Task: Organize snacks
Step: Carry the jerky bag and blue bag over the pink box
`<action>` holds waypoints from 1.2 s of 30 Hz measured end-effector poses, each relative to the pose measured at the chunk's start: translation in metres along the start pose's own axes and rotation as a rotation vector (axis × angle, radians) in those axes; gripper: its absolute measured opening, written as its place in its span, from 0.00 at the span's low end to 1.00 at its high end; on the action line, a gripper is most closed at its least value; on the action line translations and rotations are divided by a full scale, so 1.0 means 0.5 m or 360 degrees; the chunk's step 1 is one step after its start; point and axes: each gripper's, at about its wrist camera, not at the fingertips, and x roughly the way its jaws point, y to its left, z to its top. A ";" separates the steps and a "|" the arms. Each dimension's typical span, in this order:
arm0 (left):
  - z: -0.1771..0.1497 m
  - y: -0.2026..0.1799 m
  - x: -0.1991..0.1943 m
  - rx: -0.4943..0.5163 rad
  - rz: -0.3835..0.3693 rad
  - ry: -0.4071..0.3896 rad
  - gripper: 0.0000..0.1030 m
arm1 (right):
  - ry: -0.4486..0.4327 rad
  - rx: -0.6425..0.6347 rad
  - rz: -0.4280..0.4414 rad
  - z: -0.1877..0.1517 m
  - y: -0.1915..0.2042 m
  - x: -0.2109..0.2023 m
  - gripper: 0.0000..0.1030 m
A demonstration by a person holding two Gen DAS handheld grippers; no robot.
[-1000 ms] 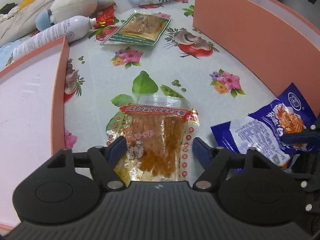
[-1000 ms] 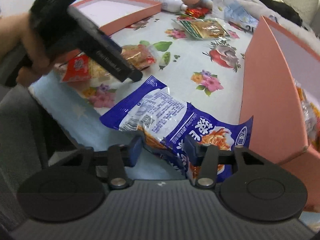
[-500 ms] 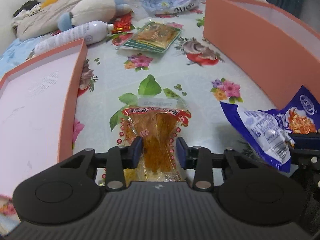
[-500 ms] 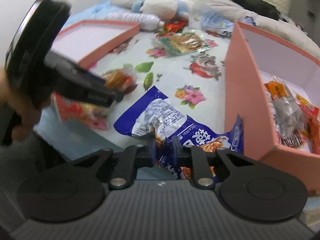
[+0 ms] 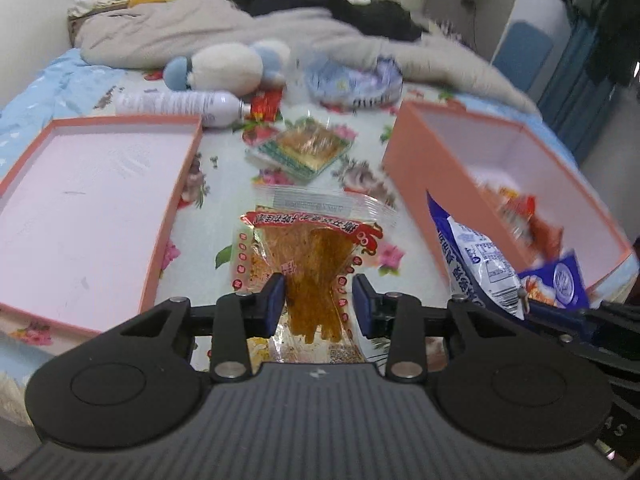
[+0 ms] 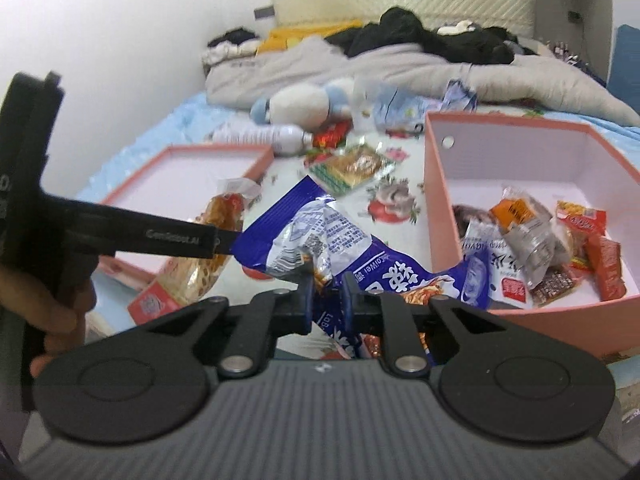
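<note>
On my left lies the shallow lid [image 5: 92, 208], bare inside. My left gripper [image 5: 319, 300] pinches the orange snack packet [image 5: 312, 264] by its near end, lifted clear so it can travel. My right gripper [image 6: 326, 294] is clamped on the blue bag [image 6: 320, 240], just beside the box [image 6: 436, 184], where other snacks already sit. The box's near wall stands in the way; a green packet [image 5: 308, 148] waits beyond.
</note>
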 end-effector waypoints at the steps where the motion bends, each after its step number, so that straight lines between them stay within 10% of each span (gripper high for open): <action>1: 0.003 -0.003 -0.015 -0.0017 -0.0009 -0.0014 0.40 | -0.0022 0.0009 -0.0003 0.004 0.001 -0.011 0.17; 19: -0.001 -0.145 -0.185 0.0013 -0.0199 -0.0122 0.40 | -0.0222 0.0152 -0.0224 0.023 -0.046 -0.196 0.16; 36: 0.139 -0.337 -0.003 0.0193 -0.0383 0.0003 0.41 | -0.0182 0.0363 -0.0406 0.071 -0.262 -0.145 0.17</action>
